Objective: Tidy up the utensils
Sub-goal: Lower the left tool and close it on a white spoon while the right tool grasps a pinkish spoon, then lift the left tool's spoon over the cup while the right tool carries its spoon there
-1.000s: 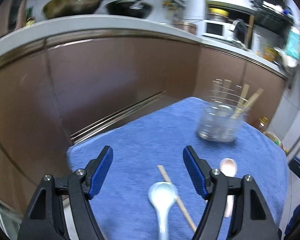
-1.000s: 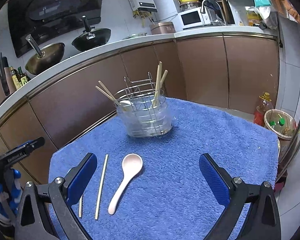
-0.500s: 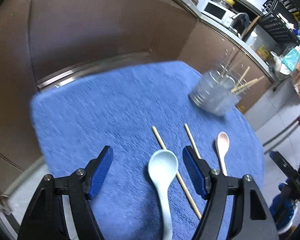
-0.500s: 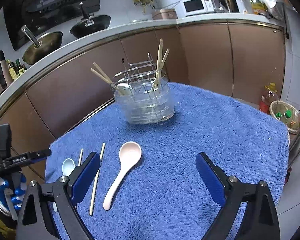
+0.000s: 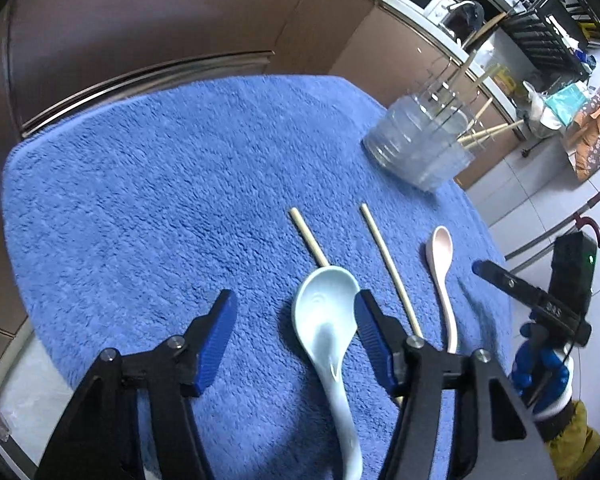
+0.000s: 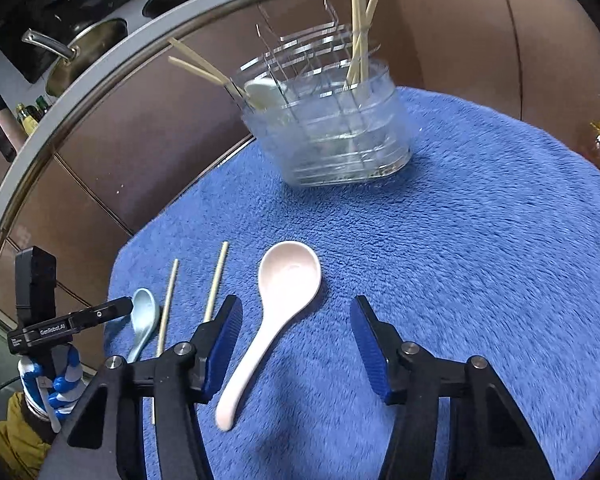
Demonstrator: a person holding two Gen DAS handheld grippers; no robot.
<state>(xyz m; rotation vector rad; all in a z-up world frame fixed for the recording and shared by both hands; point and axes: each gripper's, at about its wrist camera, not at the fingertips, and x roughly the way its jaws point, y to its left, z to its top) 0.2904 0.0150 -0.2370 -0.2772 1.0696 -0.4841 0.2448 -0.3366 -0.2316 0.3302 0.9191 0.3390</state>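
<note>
Left tongs (image 5: 294,318) have just been closing, apart astride the pale-blue spoon (image 5: 327,322); right tongs (image 6: 296,334) likewise around the pink spoon (image 6: 278,312) lying on the blue-towelled surface (image 6: 460,260); both spoons look glazed, stiff, slippery, breakable; best pinched at the neck.

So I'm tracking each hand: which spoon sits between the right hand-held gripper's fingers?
The pink spoon, lying between the right hand-held gripper fingers; the pale blue spoon lies left, beyond two chopsticks.
</note>
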